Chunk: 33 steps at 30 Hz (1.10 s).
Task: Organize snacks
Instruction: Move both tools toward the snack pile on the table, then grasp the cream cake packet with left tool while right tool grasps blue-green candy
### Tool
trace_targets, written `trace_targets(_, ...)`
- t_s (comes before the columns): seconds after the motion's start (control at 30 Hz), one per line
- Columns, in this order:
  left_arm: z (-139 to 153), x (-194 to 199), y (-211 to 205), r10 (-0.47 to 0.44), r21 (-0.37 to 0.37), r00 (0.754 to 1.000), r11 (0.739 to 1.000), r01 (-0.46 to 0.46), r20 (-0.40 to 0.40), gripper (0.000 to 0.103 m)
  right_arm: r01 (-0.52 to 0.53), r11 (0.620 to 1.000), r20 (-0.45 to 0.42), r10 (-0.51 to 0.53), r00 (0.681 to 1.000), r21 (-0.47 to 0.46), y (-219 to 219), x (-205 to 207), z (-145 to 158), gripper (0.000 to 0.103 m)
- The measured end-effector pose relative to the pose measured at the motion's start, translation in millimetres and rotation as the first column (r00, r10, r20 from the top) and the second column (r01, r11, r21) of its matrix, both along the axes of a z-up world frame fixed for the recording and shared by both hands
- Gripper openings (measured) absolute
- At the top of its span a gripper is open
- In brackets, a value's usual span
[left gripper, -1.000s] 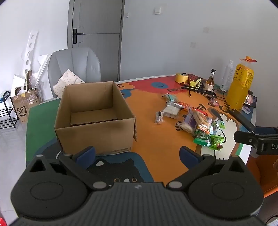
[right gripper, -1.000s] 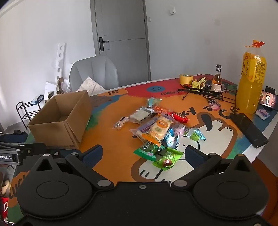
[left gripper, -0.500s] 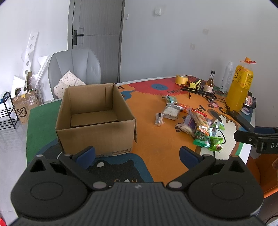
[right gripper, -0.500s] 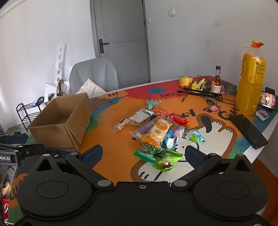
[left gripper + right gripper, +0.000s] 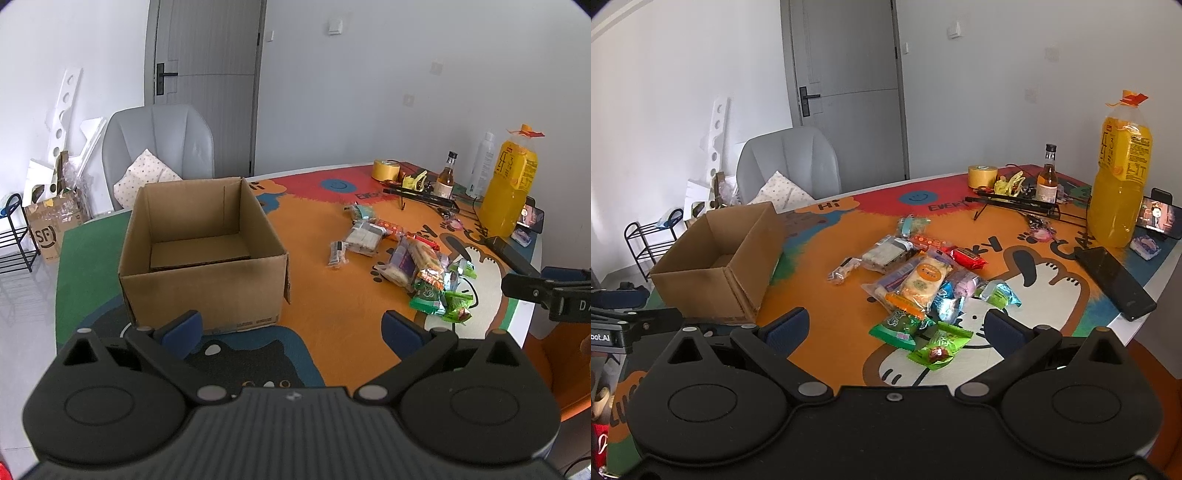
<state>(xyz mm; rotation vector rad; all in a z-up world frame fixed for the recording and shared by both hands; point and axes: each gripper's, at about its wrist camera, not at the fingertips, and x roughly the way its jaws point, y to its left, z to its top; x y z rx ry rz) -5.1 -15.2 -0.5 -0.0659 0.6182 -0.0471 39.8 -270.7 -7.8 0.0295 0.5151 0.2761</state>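
Note:
An open, empty cardboard box (image 5: 203,258) stands on the colourful table mat; it also shows at the left of the right wrist view (image 5: 720,266). A pile of wrapped snacks (image 5: 919,284) lies in the middle of the table, seen at the right of the left wrist view (image 5: 417,266). My left gripper (image 5: 291,328) is open and empty, just in front of the box. My right gripper (image 5: 895,326) is open and empty, above the near edge of the pile, over a green packet (image 5: 940,345).
A tall orange drink bottle (image 5: 1119,177), a small brown bottle (image 5: 1047,181), a tape roll (image 5: 982,176), a black stand (image 5: 1015,201) and a dark phone (image 5: 1115,282) sit at the back and right. A grey chair (image 5: 159,147) stands behind the table.
Both grippers have drawn back and up a little, so the table looks slightly farther away. Nothing on the table has moved.

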Motion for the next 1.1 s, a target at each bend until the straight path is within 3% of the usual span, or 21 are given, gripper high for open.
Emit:
trace_targets(0.4, -1, 4, -7, -0.007, -0.009, 1.0, 1.0, 0.007, 0.006, 0.103, -0.011, 1.0, -0.007, 0.011, 1.0, 0.025, -4, 5, -3, 0.103)
trace_targets(0.67, -4, 20, -14, -0.011, -0.053, 1.0, 0.999, 0.011, 0.012, 0.103, -0.008, 0.999, -0.022, 0.008, 1.0, 0.036, -14, 15, -10, 0.103)
trace_targets(1.1, -2, 35, -32, -0.005, -0.026, 0.998, 1.0, 0.006, 0.057, 0.102, -0.01, 0.999, 0.018, 0.01, 1.0, 0.03, -32, 34, -5, 0.103)
